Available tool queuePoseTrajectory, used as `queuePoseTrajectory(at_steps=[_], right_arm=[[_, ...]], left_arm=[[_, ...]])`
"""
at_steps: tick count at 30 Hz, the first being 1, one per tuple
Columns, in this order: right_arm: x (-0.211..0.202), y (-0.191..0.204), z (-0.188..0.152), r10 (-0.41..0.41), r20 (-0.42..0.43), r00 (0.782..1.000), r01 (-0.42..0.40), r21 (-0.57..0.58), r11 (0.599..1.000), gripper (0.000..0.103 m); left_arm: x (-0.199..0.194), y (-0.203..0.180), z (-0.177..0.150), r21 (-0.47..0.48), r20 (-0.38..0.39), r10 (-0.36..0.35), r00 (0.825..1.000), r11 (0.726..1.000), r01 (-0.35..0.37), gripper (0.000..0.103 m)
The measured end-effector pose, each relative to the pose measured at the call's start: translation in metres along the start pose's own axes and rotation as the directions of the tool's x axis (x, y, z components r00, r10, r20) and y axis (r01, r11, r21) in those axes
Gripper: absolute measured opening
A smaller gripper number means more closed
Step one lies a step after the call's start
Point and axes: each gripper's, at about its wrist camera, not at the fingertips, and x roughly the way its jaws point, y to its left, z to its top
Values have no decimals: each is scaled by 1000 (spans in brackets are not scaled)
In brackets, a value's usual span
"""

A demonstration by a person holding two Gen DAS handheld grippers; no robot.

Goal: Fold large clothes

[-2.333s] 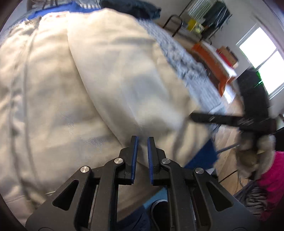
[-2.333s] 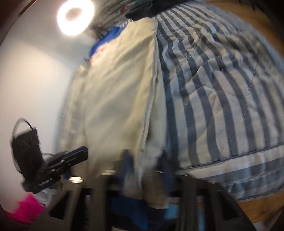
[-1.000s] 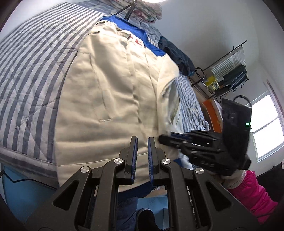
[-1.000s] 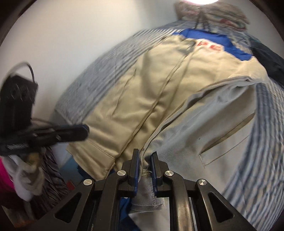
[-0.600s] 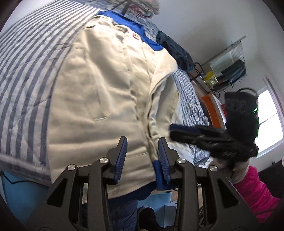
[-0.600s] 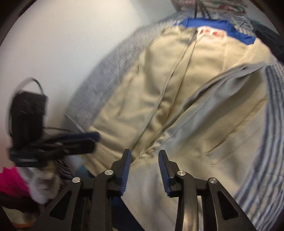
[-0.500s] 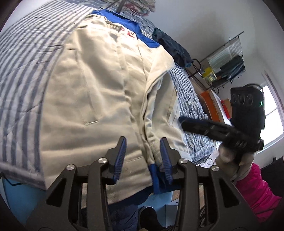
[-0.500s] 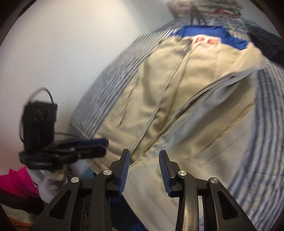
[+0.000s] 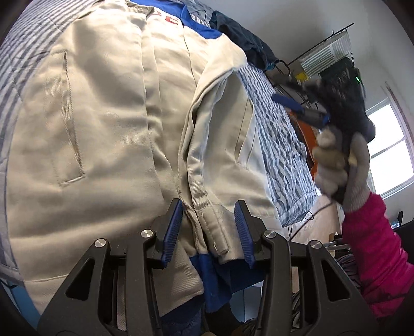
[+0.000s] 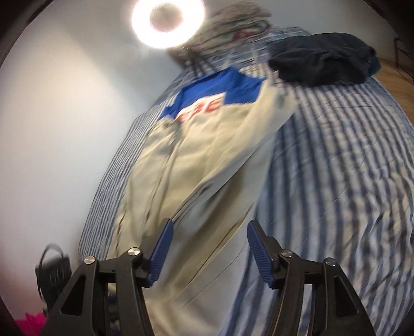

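A cream jacket [image 9: 108, 129] with a blue collar and red letters lies flat on the striped bed cover [image 9: 279, 144], its right side folded inward [image 9: 225, 134]. My left gripper [image 9: 207, 231] is open at the near hem. The folded cuff lies between its blue pads without being pressed. My right gripper [image 9: 287, 103], held by a gloved hand, hovers over the bed to the right of the jacket. In the blurred right wrist view the right gripper [image 10: 207, 248] is above the jacket [image 10: 196, 160]. Its jaws are opening with nothing between them.
A dark garment [image 10: 320, 62] is heaped at the far end of the bed cover [image 10: 336, 155], beside a patterned pile under a ring light [image 10: 167, 18]. A wire rack [image 9: 323, 51] and a window [image 9: 393, 144] stand to the right. A pink sleeve [image 9: 375, 245] is at the right.
Both grippers went from shut to open. The right one let go of the jacket's folded edge and swung away to the right. The left one shifted right along the hem to the cuff.
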Motion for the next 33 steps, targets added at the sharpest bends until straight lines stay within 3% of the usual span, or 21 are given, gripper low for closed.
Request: queuePoseTrajectory(at_steps=[11,16,24,26,27,28,30,33], right_arm=[[33,-70,70,-16,92,996,-3,210,978,69],[60,-95,94,-30,133,991,-13,314,949,69],[94,-129,113,41,222,974,-141,460,877,68],[99,-128,120,73,232,970,-175,460,871,61],[101,-125,124,82,226,971,-178,449,876,42],[103,-118,130,78,208,975,-162,427,890,28],[103,-104,140,43,192,981,-114,380,918,14],[97,-71,156,-33,163,986,-13,272,962,10]], left_arm=[[19,-5,2,44,-34,-6,999,999,8,42],[29,-8,5,53,-52,-4,999,999,7,21],[31,-13,5,69,-56,-14,998,997,18,16],[32,-14,6,65,-56,-22,998,998,26,15],[31,-14,6,64,-58,-27,998,997,31,14],[30,-13,6,64,-58,-30,998,997,33,14],[29,-15,5,71,-53,-31,998,997,35,13],[25,-15,1,80,-49,-45,998,996,49,12]])
